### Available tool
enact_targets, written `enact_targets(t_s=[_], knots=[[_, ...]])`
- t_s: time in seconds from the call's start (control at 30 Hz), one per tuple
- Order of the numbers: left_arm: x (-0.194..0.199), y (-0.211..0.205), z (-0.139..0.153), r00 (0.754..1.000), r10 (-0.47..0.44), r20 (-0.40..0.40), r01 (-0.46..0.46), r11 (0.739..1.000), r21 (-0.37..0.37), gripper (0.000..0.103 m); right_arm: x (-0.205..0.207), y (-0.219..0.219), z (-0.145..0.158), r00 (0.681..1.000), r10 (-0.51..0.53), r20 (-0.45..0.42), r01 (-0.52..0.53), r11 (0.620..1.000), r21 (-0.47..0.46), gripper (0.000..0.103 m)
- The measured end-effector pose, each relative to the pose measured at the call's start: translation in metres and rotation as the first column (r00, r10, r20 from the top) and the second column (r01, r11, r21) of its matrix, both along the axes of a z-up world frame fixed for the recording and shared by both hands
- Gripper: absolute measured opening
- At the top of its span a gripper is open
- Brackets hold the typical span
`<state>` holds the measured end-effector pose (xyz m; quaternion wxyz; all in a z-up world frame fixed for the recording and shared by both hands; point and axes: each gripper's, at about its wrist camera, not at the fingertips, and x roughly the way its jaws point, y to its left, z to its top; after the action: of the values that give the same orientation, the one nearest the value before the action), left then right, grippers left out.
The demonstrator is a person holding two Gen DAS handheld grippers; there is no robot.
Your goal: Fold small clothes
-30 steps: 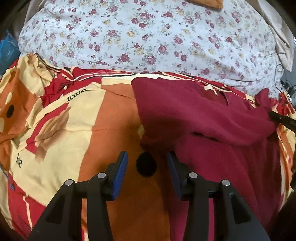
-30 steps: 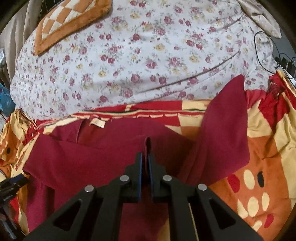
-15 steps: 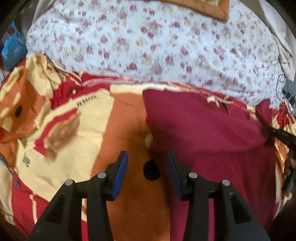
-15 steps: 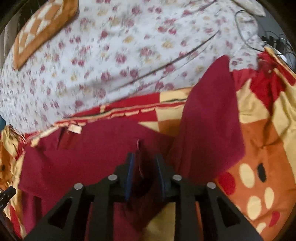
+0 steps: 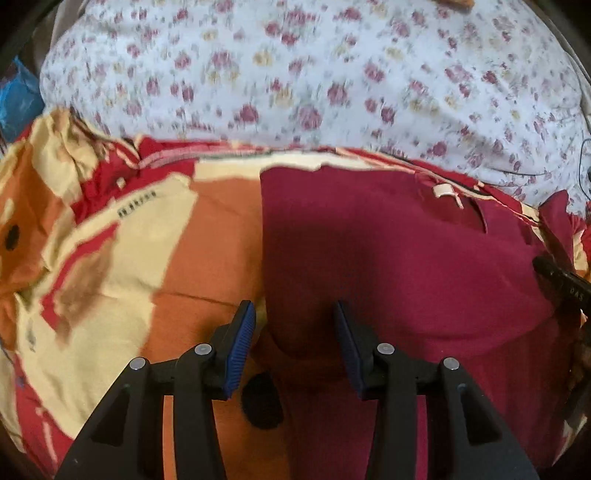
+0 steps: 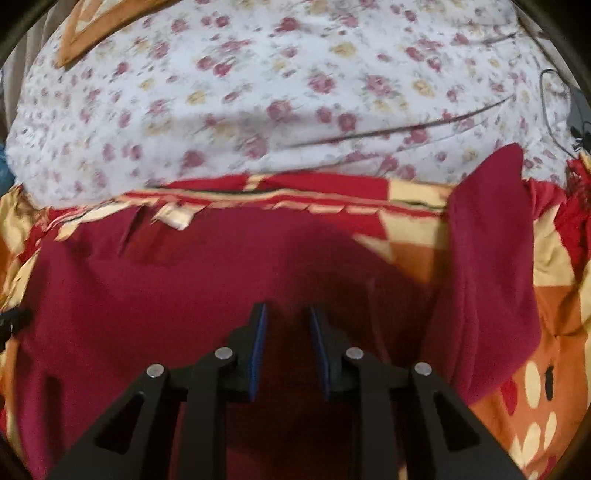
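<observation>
A small maroon shirt (image 5: 388, 243) lies on an orange, cream and red blanket (image 5: 110, 236), its left part folded over the body and a cream neck label (image 5: 443, 190) showing. My left gripper (image 5: 293, 343) is open and empty over the shirt's left folded edge. In the right wrist view the shirt (image 6: 207, 280) spreads across the middle, with its right sleeve (image 6: 487, 258) lying out flat to the right. My right gripper (image 6: 286, 345) is open and empty above the shirt's body. The right gripper's tip (image 5: 561, 280) shows at the left view's right edge.
A white floral sheet (image 5: 314, 74) covers the bed beyond the blanket. An orange checked cushion (image 6: 85, 26) lies at its far left in the right wrist view. A dark cable (image 6: 554, 96) runs at the far right. A blue bag (image 5: 14, 99) sits at the left.
My right gripper was shut on a pinch of the shirt's cloth, then opened and let it drop. Both views have closed in on the shirt. The left gripper stayed open.
</observation>
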<state>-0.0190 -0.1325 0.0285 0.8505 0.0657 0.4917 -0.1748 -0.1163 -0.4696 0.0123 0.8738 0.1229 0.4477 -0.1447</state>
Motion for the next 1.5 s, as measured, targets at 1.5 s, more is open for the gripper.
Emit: enact_targets(t_s=[1.5], knots=[[-0.035,0.057,0.005,0.997,0.036,-0.074,-0.047,0.988,-0.147,0.038,-0.076,0.078,0.042,0.983,0.165,0.086,-0.18,0.96,0.214,0.059]])
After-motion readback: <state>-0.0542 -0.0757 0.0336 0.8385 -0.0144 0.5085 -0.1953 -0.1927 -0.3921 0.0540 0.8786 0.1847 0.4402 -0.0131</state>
